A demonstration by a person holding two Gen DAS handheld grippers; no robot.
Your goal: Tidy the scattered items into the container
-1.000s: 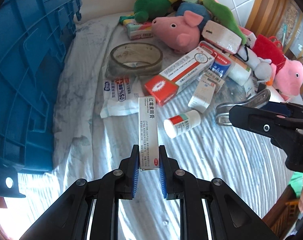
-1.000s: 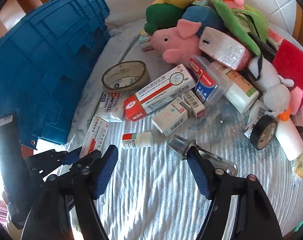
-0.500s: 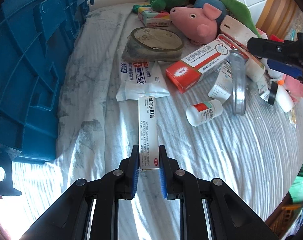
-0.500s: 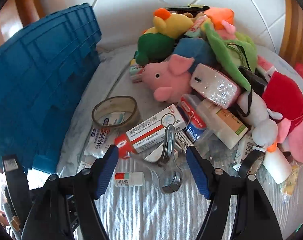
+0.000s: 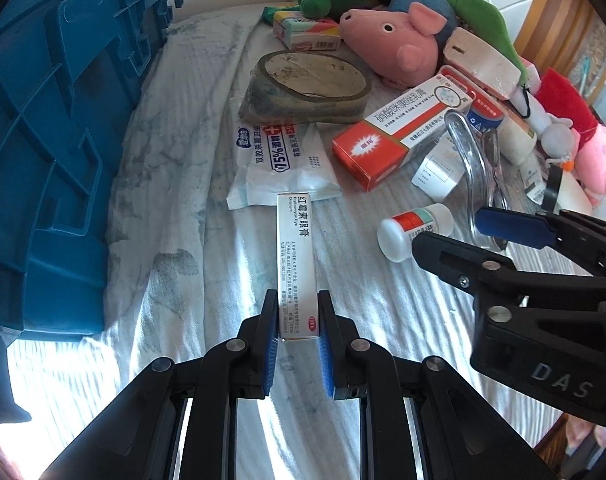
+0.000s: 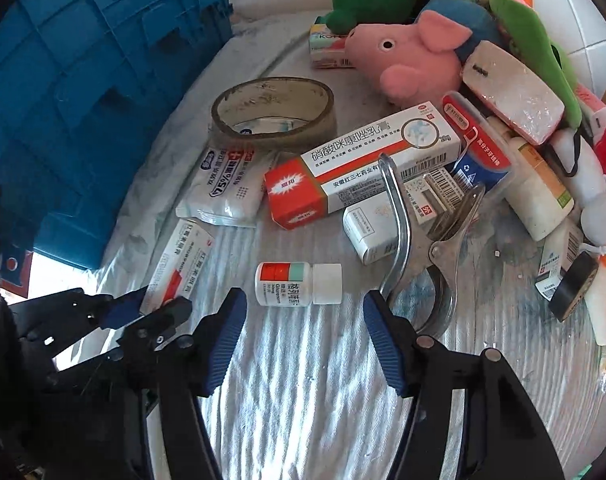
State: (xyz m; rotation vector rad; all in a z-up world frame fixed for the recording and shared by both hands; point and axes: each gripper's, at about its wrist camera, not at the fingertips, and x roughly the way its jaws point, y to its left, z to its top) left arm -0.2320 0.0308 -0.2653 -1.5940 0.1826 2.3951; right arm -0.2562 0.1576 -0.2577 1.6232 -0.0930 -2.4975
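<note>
Left gripper: your left gripper [image 5: 297, 330] is clamped on the near end of a slim white ointment box [image 5: 296, 256]; the box sticks out away from you above the striped cloth [image 5: 383, 320], its far end over the edge of the wipes packet [image 5: 279, 164].
Right gripper: your right gripper [image 6: 305, 330] is closing, jaws still apart, pads pressing on nothing; the small white pill bottle [image 6: 299, 284] lies on its side just beyond the gap between the tips.
Pill bottle: white cap pointing right, red and green band at the left end, resting on the cloth near the metal clamp [image 6: 419, 248].
Metal clamp: shiny clip whose handles lean over the small white carton [image 6: 373, 226]; the right finger [image 6: 383, 344] of your right gripper is just beside its ring end, and I cannot tell whether they touch.
Container: the blue plastic crate [image 5: 43, 120] stands at the left, its ribbed wall beside the cloth.
Middle of the cloth: a roll of brown tape [image 6: 275, 114] rests on the far end of the wipes packet; a red and white cream box [image 6: 363, 160] lies to its right.
Far right: pink pig plush [image 6: 411, 60], green plush [image 6: 367, 0], a black tape roll [image 6: 575, 290] and more boxes piled together.
</note>
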